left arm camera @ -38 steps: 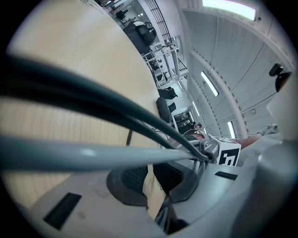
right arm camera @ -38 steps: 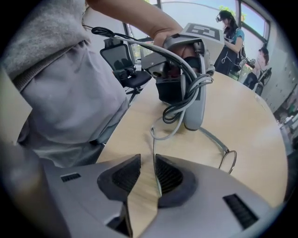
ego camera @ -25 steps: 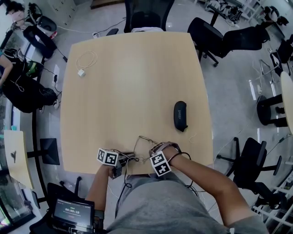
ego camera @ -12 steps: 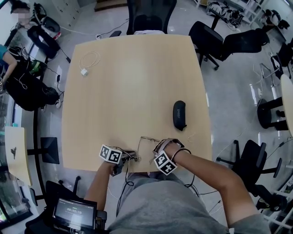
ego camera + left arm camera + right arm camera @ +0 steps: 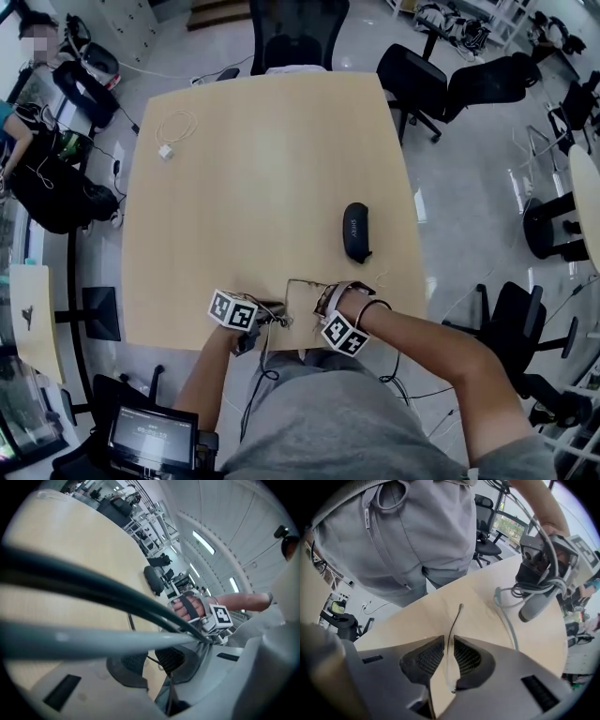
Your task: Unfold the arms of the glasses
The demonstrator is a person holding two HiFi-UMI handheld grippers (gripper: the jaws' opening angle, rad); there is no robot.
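We see the glasses (image 5: 302, 292) at the near edge of a pale table (image 5: 262, 187), between two hand-held grippers. The right gripper (image 5: 449, 654) points down; its jaws have just been closing and now pinch one thin arm (image 5: 456, 620), probably to swing it open. The left gripper (image 5: 149, 663) seems to steady the frame. Its pads sit slightly apart around a thin dark edge, and we cannot tell whether they press. A black case (image 5: 356, 232) on the far right and a white cable (image 5: 173, 129) on the far left lie well clear.

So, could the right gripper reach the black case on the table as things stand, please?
Probably, but not freely: the table between the right gripper and the case is bare, yet its jaws have just been closing on a glasses arm, so it is occupied.
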